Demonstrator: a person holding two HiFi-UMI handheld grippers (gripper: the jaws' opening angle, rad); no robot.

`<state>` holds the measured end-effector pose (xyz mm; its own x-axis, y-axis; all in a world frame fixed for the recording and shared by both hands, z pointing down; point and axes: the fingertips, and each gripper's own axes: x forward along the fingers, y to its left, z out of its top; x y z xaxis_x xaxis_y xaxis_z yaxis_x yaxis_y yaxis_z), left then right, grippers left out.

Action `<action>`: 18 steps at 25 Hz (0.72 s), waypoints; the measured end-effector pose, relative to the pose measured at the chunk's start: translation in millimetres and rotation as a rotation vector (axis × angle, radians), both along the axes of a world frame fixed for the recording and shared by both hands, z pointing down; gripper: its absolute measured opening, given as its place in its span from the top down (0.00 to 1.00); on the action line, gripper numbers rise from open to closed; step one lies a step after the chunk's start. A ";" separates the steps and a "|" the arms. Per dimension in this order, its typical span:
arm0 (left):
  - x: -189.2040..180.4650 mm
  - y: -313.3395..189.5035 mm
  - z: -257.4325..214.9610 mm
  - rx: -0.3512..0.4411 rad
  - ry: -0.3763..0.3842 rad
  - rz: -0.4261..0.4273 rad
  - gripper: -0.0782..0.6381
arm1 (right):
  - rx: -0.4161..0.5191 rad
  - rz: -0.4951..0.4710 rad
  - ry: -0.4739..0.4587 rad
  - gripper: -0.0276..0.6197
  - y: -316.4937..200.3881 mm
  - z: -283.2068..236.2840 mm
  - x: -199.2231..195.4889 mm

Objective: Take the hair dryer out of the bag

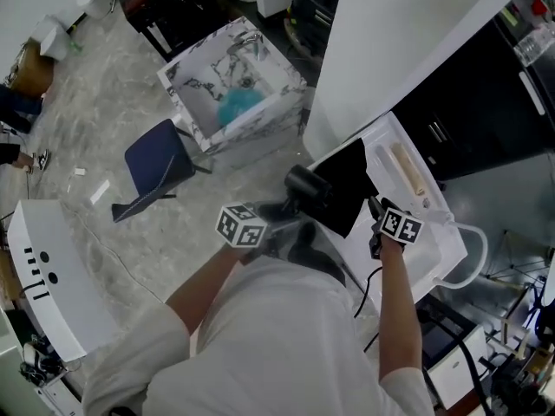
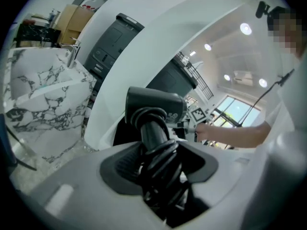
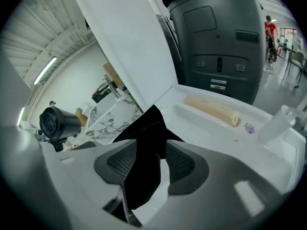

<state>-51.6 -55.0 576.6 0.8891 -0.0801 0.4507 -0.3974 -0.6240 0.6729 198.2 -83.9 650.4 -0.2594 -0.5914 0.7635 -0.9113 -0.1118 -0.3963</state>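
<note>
Left gripper [image 2: 160, 164] is clamped on the hair dryer [image 2: 154, 110] by its handle, which has the cord wound round it. In the head view the dryer is clear out of the black bag [image 1: 349, 183], held up at the bag's 9 o'clock. Right gripper [image 3: 152, 169] has its 2 jaws spread wide. The bag's edge stands between them but isn't pinched. The bag covers the 9 o'clock end of the white tray [image 1: 431, 258], and a beige roll [image 1: 408, 168] lies at the bag's 3 o'clock.
</note>
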 end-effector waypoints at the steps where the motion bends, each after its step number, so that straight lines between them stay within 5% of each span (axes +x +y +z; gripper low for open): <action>1: 0.1 -3.0 -2.4 0.002 0.005 0.009 0.58 | 0.012 0.017 -0.003 0.66 4.6 -6.9 -1.0; 18: 33.2 -7.8 -36.1 -0.035 0.102 0.224 0.58 | 0.327 0.293 -0.092 0.92 84.7 -125.3 -57.9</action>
<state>-18.4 -62.8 540.5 0.9241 0.1379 0.3565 -0.1805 -0.6646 0.7250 140.3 0.8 525.0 -0.1036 -0.8566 0.5055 -0.8191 -0.2149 -0.5319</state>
